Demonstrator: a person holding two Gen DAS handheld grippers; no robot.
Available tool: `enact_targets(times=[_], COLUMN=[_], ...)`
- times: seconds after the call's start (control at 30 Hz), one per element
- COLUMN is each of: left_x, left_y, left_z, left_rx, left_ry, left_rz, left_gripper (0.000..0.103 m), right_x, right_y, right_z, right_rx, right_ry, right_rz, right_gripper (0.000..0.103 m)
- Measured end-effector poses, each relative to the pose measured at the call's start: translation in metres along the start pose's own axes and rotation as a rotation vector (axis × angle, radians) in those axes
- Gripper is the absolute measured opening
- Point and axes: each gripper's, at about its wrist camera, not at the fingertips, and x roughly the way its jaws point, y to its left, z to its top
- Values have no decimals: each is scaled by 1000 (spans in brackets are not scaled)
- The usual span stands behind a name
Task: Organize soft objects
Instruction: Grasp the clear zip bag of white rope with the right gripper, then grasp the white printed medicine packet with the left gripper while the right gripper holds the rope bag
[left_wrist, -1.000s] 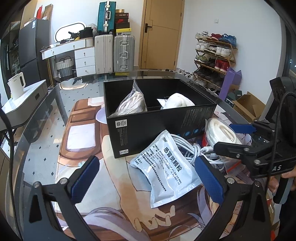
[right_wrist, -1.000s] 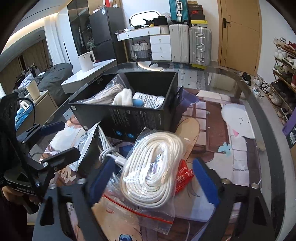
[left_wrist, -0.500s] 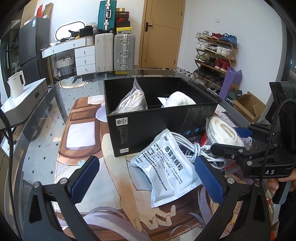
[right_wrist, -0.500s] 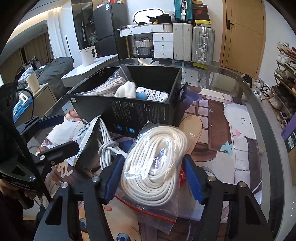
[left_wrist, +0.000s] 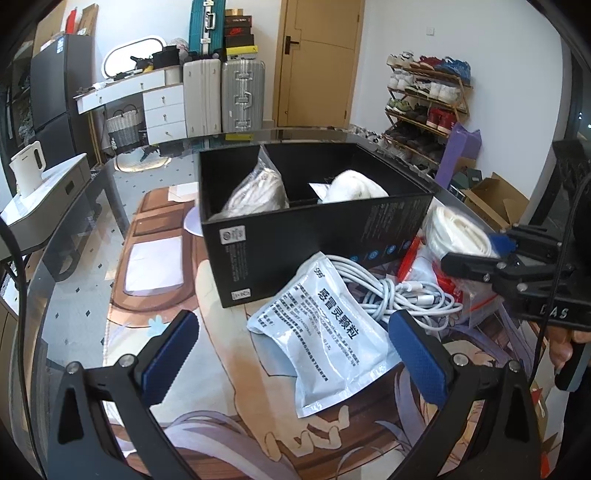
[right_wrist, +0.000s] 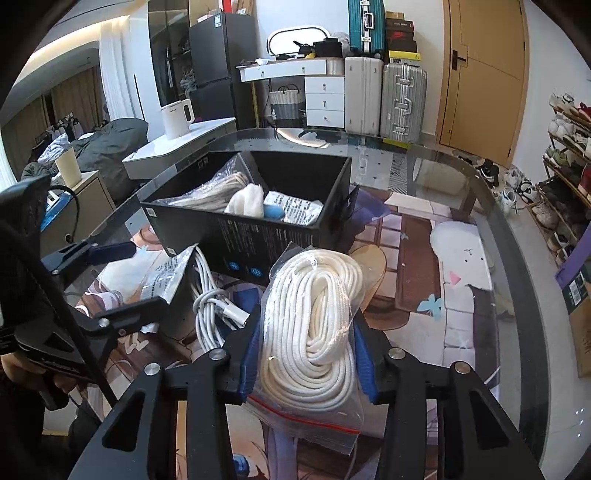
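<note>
My right gripper (right_wrist: 306, 354) is shut on a clear zip bag of coiled white rope (right_wrist: 314, 325), lifted a little off the table; the bag also shows in the left wrist view (left_wrist: 454, 232). My left gripper (left_wrist: 291, 347) is open and empty, just in front of a white medicine pouch (left_wrist: 328, 332) lying on the mat. A bundle of white cable (left_wrist: 399, 291) lies between the pouch and the black divided box (left_wrist: 295, 240). The box holds a bagged rope (left_wrist: 258, 192), a white soft roll (left_wrist: 354, 188) and another pouch (right_wrist: 295, 210).
The glass table edge (right_wrist: 509, 258) curves along the right. A red packet (left_wrist: 410, 254) lies under the rope bag by the box. Beyond the table are a white kettle (right_wrist: 177, 118), suitcases (right_wrist: 402, 99) and a shoe rack (left_wrist: 424, 103).
My right gripper closed its jaws onto the bagged white rope and raised it slightly. My left gripper stayed open and nearly still.
</note>
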Motion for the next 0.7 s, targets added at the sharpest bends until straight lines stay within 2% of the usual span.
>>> enact_targets(times=[0.5,0.7], left_x=[17,17], left_y=[-6,-15], left_z=[1,-3], left_rx=[-13,-14], left_ry=[124,143], left_rz=[-55,-87], left_gripper=[103,103], right_x=[-7,-8], right_y=[1,1], right_z=[2,1], right_rx=[5,6], right_ry=[-22,-23], right_rz=[-2,-3], right_gripper=[44,44])
